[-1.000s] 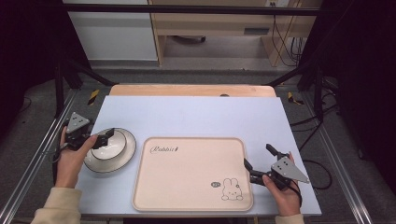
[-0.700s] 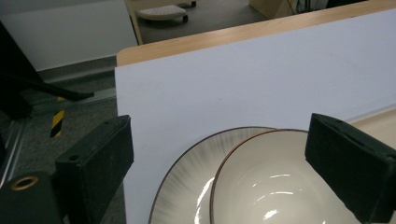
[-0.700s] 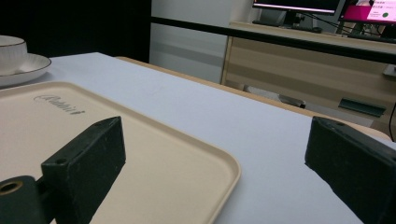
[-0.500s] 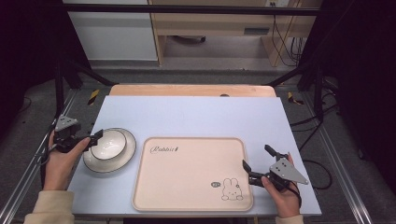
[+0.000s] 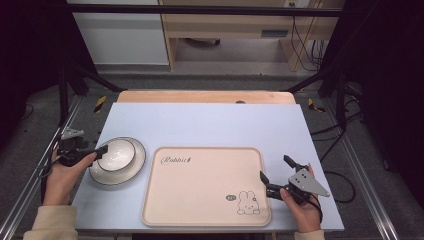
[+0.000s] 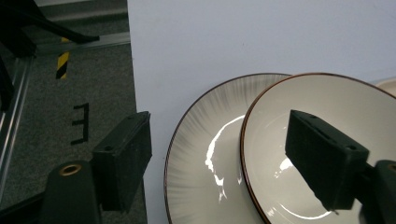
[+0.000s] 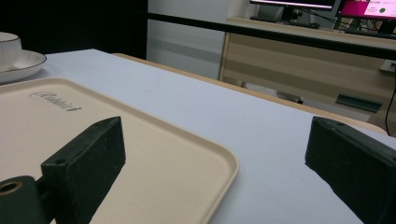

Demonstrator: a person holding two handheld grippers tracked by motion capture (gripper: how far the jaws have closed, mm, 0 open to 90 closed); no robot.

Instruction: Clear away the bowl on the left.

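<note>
At the left of the high view, the left gripper (image 5: 95, 152) has its jaws spread wide and gripping nothing, at the near rim of a white bowl (image 5: 116, 154) that sits on a ribbed plate (image 5: 134, 167) on the table (image 5: 210, 122). One jaw hangs over the bowl's inside and the other outside both rims, so it likely should drop lower and clamp only the bowl's wall, leaving the plate free. At the lower right, the right gripper (image 5: 277, 177) is likewise spread and empty beside the rabbit tray (image 5: 200, 185).

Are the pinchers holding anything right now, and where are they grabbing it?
Nothing is held. The left gripper is open, its jaws either side of the rims of the bowl and plate. The right gripper is open over the tray's edge.
</note>
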